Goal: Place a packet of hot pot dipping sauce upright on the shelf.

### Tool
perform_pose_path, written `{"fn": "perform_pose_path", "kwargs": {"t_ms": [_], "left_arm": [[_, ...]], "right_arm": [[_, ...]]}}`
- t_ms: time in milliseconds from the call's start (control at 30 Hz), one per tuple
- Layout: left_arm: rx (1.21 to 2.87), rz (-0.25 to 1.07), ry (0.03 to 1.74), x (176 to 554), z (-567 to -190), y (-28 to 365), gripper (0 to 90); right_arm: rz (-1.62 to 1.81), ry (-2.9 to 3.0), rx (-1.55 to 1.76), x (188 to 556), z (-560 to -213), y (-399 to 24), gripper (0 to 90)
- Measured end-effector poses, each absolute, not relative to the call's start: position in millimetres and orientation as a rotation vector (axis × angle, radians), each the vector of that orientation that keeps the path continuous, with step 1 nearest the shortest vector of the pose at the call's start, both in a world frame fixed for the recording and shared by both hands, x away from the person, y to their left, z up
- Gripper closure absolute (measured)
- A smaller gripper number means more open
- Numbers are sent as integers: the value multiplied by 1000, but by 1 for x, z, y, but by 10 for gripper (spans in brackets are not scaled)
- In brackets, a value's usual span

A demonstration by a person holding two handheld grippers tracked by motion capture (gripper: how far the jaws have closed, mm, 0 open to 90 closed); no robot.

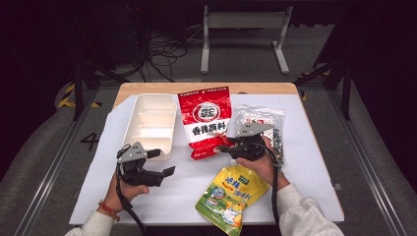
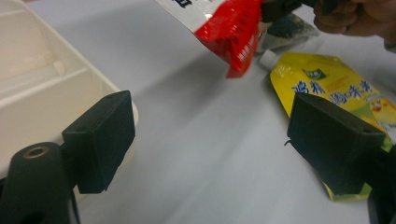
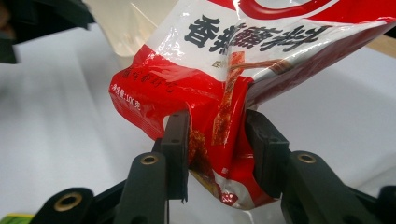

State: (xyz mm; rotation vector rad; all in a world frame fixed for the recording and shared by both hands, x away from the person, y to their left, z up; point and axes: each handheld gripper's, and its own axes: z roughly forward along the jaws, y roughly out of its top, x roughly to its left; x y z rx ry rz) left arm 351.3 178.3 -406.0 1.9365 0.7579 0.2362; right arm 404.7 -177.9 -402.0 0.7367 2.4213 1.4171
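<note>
A red and white seasoning packet lies slanted in the middle of the table, its near corner lifted. My right gripper is shut on that corner; in the right gripper view the jaws pinch the crumpled red packet. My left gripper stands open just in front of the white compartment box, with nothing between its jaws. In the left gripper view the box's rim is at the left and the hanging red packet is ahead.
A yellow spouted pouch lies near the front edge under the right hand. A clear bag of dark contents lies right of the red packet. A white sheet covers the wooden table.
</note>
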Motion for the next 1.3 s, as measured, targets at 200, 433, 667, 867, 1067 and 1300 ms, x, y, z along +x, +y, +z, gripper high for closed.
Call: {"fn": "perform_pose_path", "kwargs": {"t_ms": [200,433,667,867,1067,1300], "left_arm": [[1873,167,775,366,-393,165,155],[1827,123,776,385,-388,147,154],[1819,132,757,392,-388,141,295],[1783,199,727,394,-386,150,846],[1749,195,685,392,-376,153,899],[1787,264,623,394,-358,150,899]], "right_arm": [[1486,2400,668,391,-395,-177,637],[1540,2404,536,375,-391,-166,637],[1537,2419,477,369,-390,-157,638],[1505,2411,475,370,-392,-152,636],[1477,2396,502,370,-390,-147,615],[1479,2373,590,372,-387,-159,585]]}}
